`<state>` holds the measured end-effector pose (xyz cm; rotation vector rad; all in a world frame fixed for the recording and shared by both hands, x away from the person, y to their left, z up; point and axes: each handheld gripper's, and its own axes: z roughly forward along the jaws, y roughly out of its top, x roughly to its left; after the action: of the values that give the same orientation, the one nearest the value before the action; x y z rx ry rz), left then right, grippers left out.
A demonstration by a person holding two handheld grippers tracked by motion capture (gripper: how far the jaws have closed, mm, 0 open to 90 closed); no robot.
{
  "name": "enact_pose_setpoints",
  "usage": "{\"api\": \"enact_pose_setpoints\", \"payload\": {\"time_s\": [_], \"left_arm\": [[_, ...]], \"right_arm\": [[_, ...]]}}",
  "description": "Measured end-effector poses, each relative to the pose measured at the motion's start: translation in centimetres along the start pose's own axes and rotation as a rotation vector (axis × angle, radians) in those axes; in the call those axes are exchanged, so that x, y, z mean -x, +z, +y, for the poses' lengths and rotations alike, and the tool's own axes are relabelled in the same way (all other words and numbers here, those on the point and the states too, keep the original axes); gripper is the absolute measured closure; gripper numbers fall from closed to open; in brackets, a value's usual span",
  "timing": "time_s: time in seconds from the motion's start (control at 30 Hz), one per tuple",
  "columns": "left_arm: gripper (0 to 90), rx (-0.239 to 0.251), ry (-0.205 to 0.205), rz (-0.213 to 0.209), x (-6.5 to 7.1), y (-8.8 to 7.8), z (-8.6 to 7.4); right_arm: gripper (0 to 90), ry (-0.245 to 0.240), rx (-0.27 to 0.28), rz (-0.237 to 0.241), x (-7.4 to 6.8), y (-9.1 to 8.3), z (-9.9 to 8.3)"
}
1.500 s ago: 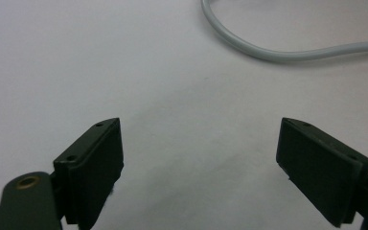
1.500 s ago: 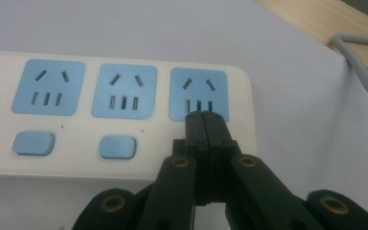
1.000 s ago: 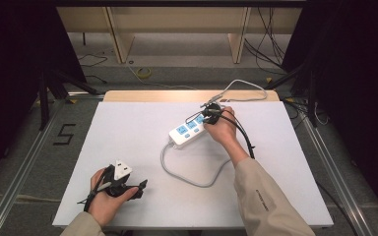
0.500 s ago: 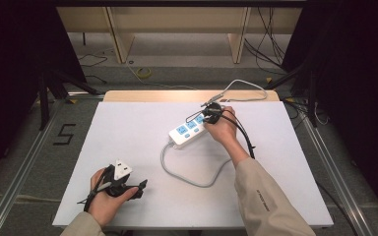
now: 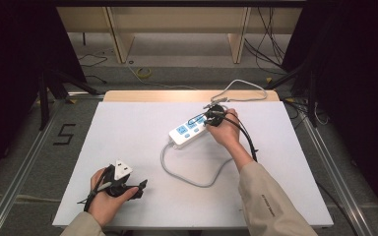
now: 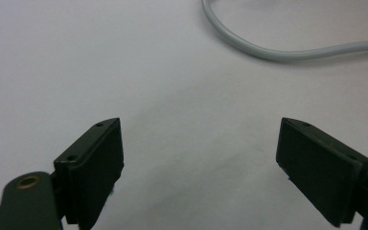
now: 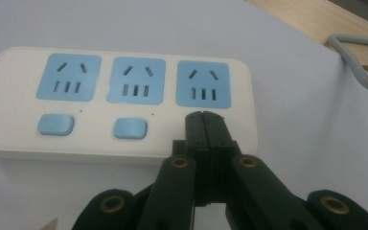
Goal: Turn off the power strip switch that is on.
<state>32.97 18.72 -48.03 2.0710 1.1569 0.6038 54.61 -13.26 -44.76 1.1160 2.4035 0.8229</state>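
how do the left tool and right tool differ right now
The left tool has its jaws wide apart with nothing between them; the right tool has its jaws shut together. The left tool hovers over bare table near the front edge; the right tool's tip is on the power strip, where the third switch would be. Both have black jaws.

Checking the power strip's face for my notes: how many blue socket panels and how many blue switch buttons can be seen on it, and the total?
On the power strip:
Blue socket panels: 3
Blue switch buttons: 2; the shut fingers of the right gripper hide the spot under the third socket
Total: 5
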Motion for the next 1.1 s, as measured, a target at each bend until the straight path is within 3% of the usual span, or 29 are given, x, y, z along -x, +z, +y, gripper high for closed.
{"api": "enact_pose_setpoints", "payload": {"time_s": [1.1], "left_arm": [[16.4,-0.007,0.001,0.005,0.0,0.0,-0.1]], "right_arm": [[90.0,0.024,0.026,0.036,0.1,-3.8,-2.8]]}}
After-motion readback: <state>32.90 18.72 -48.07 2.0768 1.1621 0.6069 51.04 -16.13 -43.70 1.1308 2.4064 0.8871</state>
